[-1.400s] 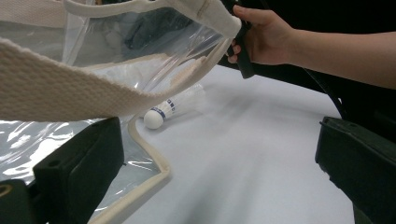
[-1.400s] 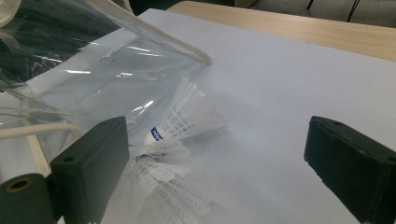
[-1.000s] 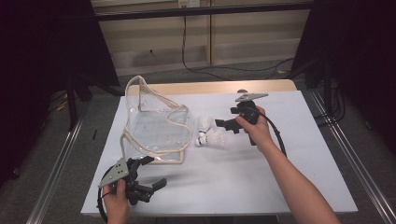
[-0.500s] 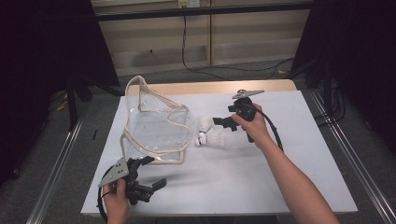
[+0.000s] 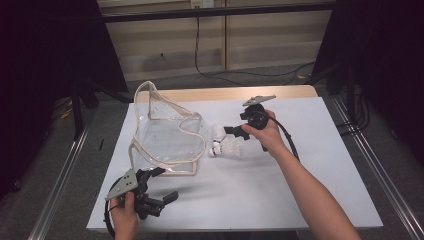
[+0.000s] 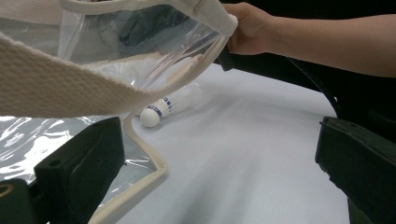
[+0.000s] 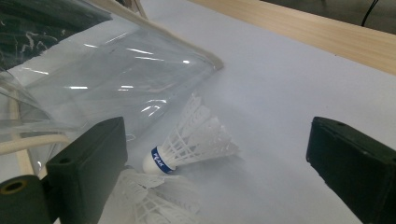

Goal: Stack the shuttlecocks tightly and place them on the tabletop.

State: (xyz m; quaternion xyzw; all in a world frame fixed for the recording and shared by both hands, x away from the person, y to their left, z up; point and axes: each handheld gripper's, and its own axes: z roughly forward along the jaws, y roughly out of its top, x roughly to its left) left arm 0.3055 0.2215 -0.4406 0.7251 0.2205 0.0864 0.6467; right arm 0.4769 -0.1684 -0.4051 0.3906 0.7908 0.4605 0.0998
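With its jaws apart, we lower the right tool [image 5: 234,131] squarely over the shuttlecock [image 7: 194,142] lying on the desk [image 5: 300,200] just beside the clear bag [image 5: 167,137] — the left tool [image 5: 162,185], also spread, waits near the bag's rim.

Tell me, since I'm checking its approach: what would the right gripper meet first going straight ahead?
Probably the shuttlecock lying between the open right gripper jaws' line, just before the clear bag; depth is uncertain.

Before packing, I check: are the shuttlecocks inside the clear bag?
Outside. Both shuttlecocks lie on the white table beside the clear bag.
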